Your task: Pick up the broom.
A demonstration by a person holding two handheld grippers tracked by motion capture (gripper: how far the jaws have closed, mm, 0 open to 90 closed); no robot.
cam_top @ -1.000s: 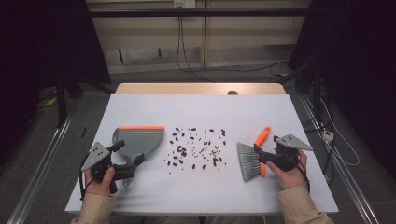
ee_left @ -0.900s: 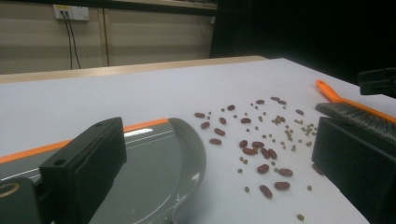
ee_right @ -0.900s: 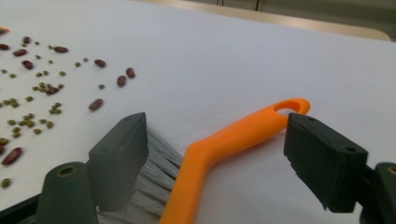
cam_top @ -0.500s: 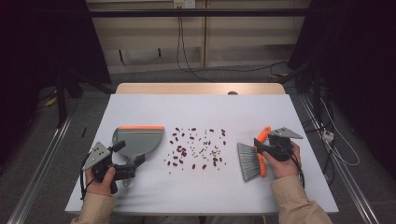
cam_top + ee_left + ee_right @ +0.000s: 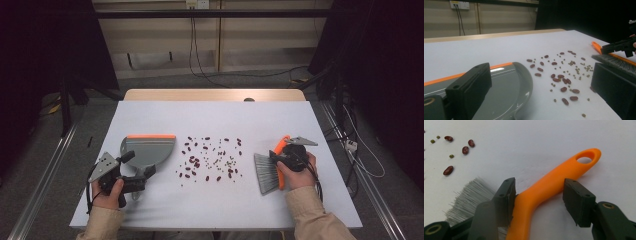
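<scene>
A grey dustpan with an orange front edge lies at the table's left. My left gripper is open at its near end, and its jaws stand wide apart on either side of the pan. Red beans and small green ones are scattered mid-table. A hand brush with grey bristles and an orange handle lies to the right. My right gripper is open and straddles the handle. One jaw touches the handle and the other stands apart from it.
The white table has bare surface behind the beans and along the front edge. A wooden strip runs along its far edge. Cables and metal rails lie on the floor around it.
My right gripper has moved left and down over the brush handle, its jaws now on either side of it. The left gripper has barely moved.
</scene>
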